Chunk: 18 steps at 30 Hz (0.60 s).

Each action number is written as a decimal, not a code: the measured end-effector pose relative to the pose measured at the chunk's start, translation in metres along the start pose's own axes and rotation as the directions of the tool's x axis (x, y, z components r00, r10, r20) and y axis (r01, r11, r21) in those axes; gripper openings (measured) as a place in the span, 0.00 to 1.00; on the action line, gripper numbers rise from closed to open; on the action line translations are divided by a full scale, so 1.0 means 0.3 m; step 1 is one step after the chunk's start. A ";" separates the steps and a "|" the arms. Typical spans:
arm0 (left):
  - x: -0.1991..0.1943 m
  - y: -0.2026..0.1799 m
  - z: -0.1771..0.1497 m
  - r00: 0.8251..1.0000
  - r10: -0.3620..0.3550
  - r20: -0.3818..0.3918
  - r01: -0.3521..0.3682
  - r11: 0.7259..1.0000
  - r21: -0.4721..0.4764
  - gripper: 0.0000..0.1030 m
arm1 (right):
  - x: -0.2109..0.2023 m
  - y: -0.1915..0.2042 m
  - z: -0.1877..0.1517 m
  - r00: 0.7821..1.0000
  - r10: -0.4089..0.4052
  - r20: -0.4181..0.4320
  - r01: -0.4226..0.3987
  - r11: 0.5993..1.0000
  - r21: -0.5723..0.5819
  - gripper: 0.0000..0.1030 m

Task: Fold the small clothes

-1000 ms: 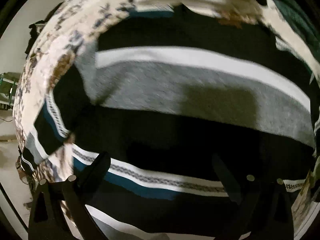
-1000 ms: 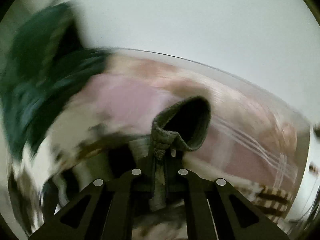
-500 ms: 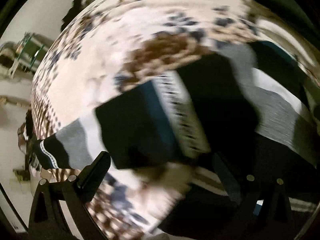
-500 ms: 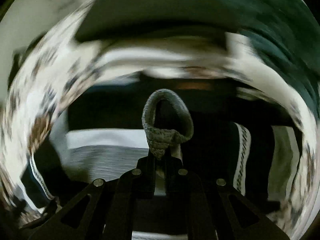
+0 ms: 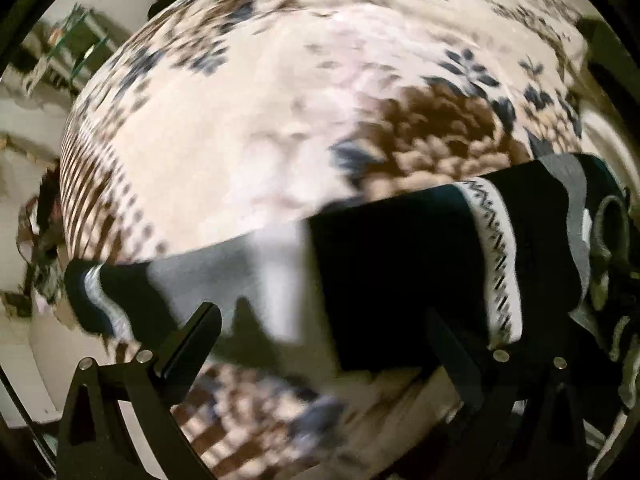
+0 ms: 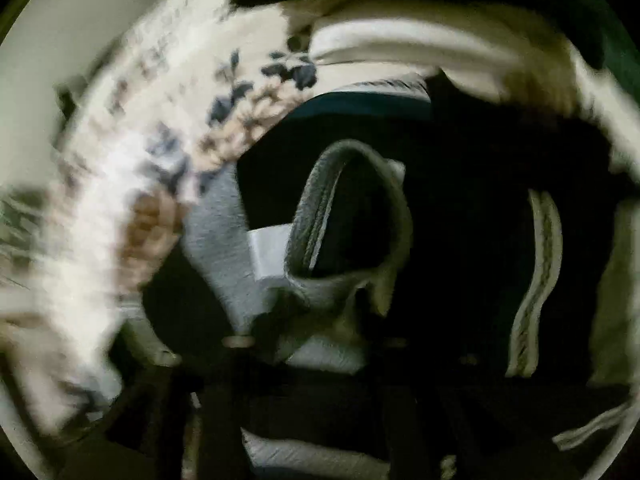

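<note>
A small sweater striped black, grey, white and teal lies on a floral blanket (image 5: 240, 140). Its sleeve (image 5: 280, 264) stretches from the cuff (image 5: 92, 292) at the left across to the body on the right. My left gripper (image 5: 320, 344) points down over that sleeve, open, with nothing between its fingers. At the right edge of that view is the grey knit collar (image 5: 612, 220). In the blurred right wrist view the collar (image 6: 348, 220) stands as a loop just ahead of my right gripper (image 6: 316, 344). Its jaws are opening, and collar fabric still lies loose between them.
A dark green garment (image 6: 600, 20) and a cream fabric (image 6: 400, 48) lie past the sweater. The blanket's edge drops to pale floor at the left, where a glass shelf (image 5: 72, 40) and dark clutter (image 5: 40, 240) stand.
My left gripper swept from over the sweater's body to over its sleeve. My right gripper, shut on the collar before, brought it down over the sweater and its jaws have parted.
</note>
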State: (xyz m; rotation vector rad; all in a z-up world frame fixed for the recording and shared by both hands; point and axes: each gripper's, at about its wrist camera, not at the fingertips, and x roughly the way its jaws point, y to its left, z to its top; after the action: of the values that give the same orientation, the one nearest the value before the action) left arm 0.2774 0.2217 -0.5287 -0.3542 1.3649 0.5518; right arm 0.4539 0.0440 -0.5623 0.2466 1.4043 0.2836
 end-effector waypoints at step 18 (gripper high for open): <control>0.207 0.994 -0.213 0.955 -0.281 0.093 0.226 0.491 -0.841 0.64 | -0.188 -0.413 -0.306 0.987 -0.153 -0.056 0.162 0.963 0.216 0.66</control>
State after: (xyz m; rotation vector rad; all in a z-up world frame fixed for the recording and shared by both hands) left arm 0.0638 0.4428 -0.5783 -1.3797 0.9643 0.9474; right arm 0.3612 -0.0915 -0.5651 0.3102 1.4862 0.0004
